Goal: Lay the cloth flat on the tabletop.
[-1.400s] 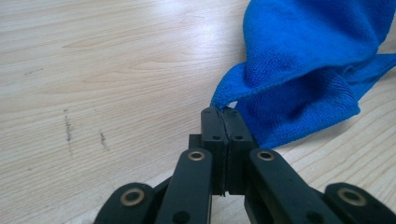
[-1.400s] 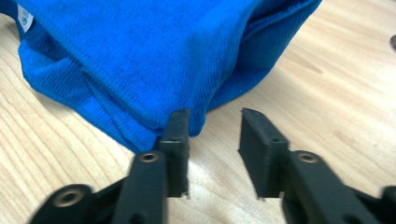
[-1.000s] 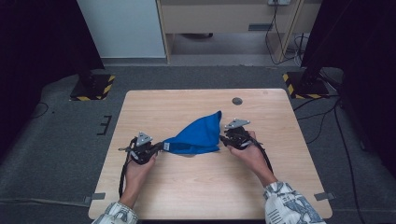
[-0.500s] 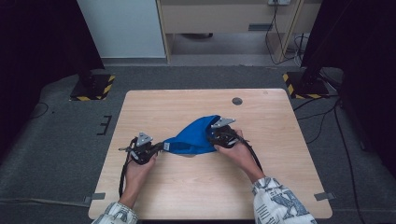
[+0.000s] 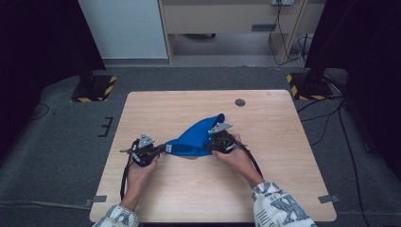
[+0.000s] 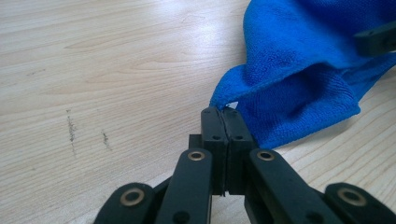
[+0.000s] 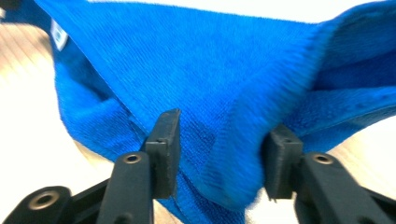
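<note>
Cloth [image 5: 196,139], blue and terry-like, lies bunched near the middle of the wooden surface [image 5: 283,179] in the high view, stretched between the two grippers with one peak rising toward the far side; it looks light, soft and limp, likely to sag wherever it is not held, so corners and hems seem the sensible places to take it; the left gripper [image 5: 163,149] sits at the cloth's left tip, the left hand [image 5: 142,165] low on the surface with the forearm coming in from the near edge; the right gripper [image 5: 213,143] is at the cloth's right side, the right hand [image 5: 236,156] angled inward, a patterned sleeve [image 5: 274,203] behind it; a small dark round fitting [image 5: 240,102] lies well apart toward the far edge.

In the left gripper view the jaws stand pressed together on a corner of the cloth, which fans out to the right and rests on the surface; the pinch is narrow, and I judge that a hard tug could slip such a thin corner free.

In the right gripper view the jaws stand apart with a thick fold of cloth bulging between them; not clamped on it, though the fabric touches or nearly touches both; a small white label [image 7: 58,35] shows near a hem at upper left; the picture is slightly blurred.
</note>
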Available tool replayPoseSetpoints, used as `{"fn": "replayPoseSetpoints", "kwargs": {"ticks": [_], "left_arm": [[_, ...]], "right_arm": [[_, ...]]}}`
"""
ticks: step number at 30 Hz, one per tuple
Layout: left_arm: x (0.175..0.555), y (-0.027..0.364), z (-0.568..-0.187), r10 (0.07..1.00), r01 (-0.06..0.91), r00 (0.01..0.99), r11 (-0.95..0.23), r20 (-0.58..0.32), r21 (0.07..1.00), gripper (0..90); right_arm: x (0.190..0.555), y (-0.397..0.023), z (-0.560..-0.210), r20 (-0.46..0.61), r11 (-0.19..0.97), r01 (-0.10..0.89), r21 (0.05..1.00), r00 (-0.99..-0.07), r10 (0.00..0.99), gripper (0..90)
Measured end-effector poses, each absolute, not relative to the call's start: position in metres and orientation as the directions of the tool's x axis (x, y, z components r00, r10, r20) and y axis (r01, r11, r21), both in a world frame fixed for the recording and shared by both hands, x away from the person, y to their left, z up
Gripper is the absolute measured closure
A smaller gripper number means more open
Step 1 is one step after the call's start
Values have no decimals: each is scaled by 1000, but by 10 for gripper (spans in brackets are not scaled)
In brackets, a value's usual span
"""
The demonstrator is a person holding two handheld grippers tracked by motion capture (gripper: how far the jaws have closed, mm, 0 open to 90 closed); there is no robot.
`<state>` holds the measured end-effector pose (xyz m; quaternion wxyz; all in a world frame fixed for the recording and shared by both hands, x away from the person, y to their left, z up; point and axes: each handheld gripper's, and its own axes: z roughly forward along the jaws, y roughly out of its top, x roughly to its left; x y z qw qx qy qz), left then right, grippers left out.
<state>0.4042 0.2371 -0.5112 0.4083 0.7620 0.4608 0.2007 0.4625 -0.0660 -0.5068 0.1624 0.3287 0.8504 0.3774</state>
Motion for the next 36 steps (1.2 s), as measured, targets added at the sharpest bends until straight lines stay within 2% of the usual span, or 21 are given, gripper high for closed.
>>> {"fn": "replayPoseSetpoints", "kwargs": {"ticks": [5, 8, 14, 21, 24, 31, 36], "left_arm": [[404, 237, -510, 867, 536, 493, -235, -75, 811, 896], [404, 238, -509, 868, 532, 490, -230, -76, 815, 896], [404, 243, -507, 873, 530, 481, -212, -85, 821, 896], [404, 244, -506, 875, 529, 477, -211, -82, 822, 896], [404, 245, -506, 874, 530, 479, -210, -86, 822, 897], [404, 247, -504, 876, 527, 473, -200, -89, 826, 897], [402, 248, -499, 879, 511, 471, -204, -74, 835, 897]], "right_arm": [[460, -72, -500, -22, 482, 422, 768, -735, 678, 707], [459, -75, -494, -7, 458, 413, 787, -737, 676, 755], [455, -80, -484, 8, 426, 404, 809, -734, 680, 754], [452, -83, -479, 17, 422, 409, 809, -733, 680, 685], [451, -84, -478, 25, 417, 409, 811, -737, 675, 704], [446, -89, -477, 35, 404, 404, 821, -742, 670, 812], [444, -99, -472, 27, 385, 397, 833, -724, 689, 836]]}}
